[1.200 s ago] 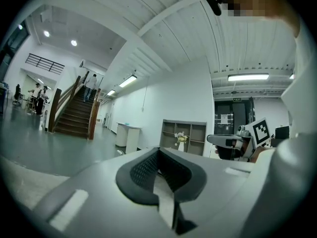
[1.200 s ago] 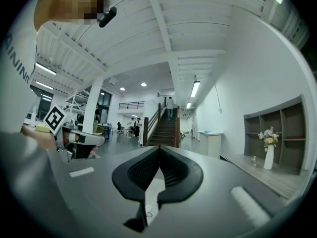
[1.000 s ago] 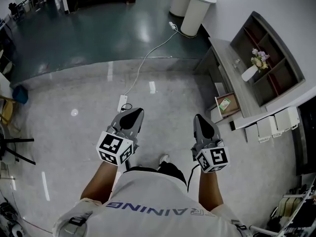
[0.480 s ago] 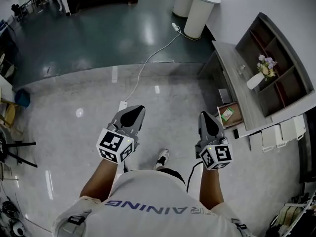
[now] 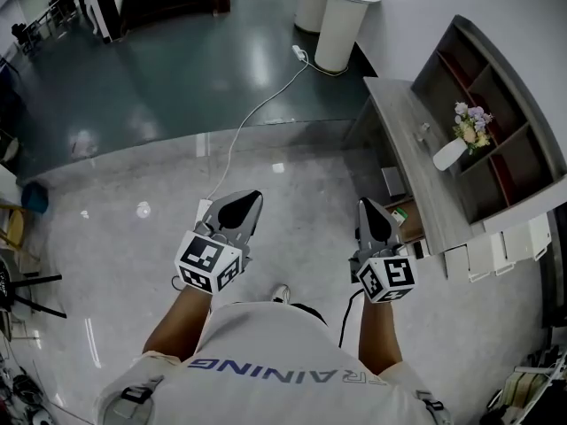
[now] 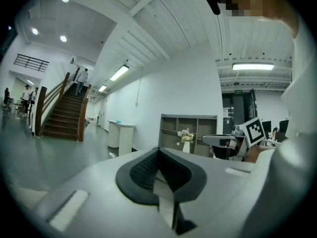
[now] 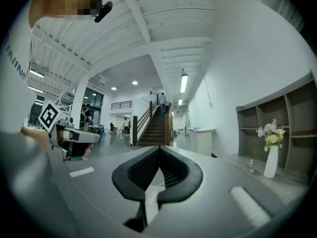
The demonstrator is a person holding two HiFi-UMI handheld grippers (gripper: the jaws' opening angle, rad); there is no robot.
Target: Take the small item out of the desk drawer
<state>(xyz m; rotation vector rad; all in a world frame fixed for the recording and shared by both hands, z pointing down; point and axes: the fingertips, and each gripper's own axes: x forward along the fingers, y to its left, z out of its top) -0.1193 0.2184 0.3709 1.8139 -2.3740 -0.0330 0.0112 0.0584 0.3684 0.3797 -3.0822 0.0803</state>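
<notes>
A grey desk (image 5: 409, 162) stands against the wall at the right in the head view. Below its edge an open brown drawer (image 5: 411, 227) sticks out, with a small green item (image 5: 400, 212) showing in it, partly hidden by my right gripper (image 5: 370, 209). That gripper hangs in the air just left of the drawer, shut and empty. My left gripper (image 5: 242, 204) is held level with it over the floor, further left, also shut with nothing in it. In the gripper views both pairs of jaws meet at their tips: the left gripper (image 6: 158, 150) and the right gripper (image 7: 159, 148).
A grey shelf unit (image 5: 496, 122) sits on the desk with a white vase of flowers (image 5: 459, 138). Two white round bins (image 5: 341, 16) stand at the far end. A white cable (image 5: 257, 109) runs across the glossy floor to a power strip (image 5: 205, 209). White boxes (image 5: 500, 242) lie right of the desk.
The desk and drawer have slid closer to my right gripper in the head view, and the gripper now covers part of the drawer. Both grippers stay shut and side by side.
</notes>
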